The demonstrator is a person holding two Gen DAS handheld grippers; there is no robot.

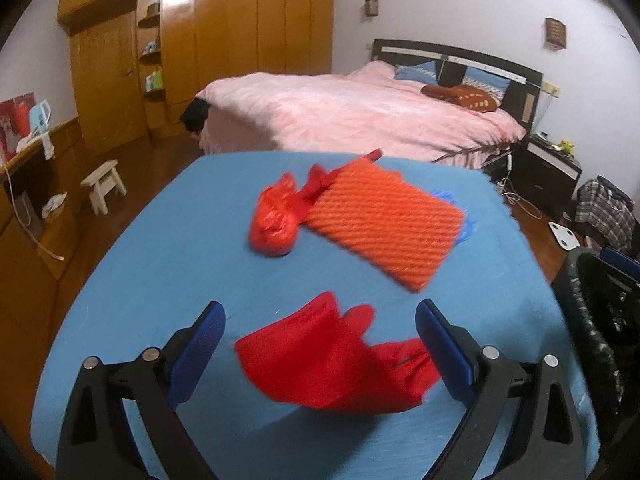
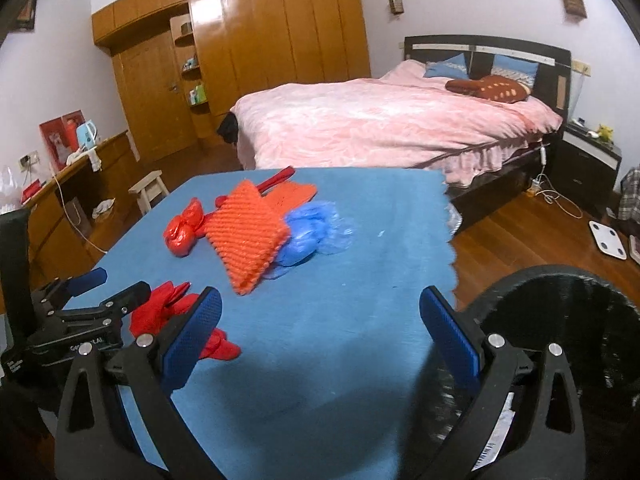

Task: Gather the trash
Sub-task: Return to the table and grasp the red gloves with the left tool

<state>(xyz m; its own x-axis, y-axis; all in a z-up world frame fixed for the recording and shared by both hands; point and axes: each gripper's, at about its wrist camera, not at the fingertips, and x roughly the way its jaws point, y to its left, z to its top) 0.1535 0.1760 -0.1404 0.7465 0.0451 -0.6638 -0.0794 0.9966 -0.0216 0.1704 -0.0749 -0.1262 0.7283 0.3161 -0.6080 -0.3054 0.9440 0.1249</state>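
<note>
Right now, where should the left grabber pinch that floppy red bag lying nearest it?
Probably the bunched, narrow end of the red bag, coming straight down from above with the left hand-held gripper. It lies flat and limp on the blue cloth, so its wide part offers little to pinch.

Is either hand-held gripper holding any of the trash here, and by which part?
Nothing is held. The left hand-held gripper is open over the red bag, jaws either side, apparently not touching. The right hand-held gripper is open over bare blue cloth.
</note>
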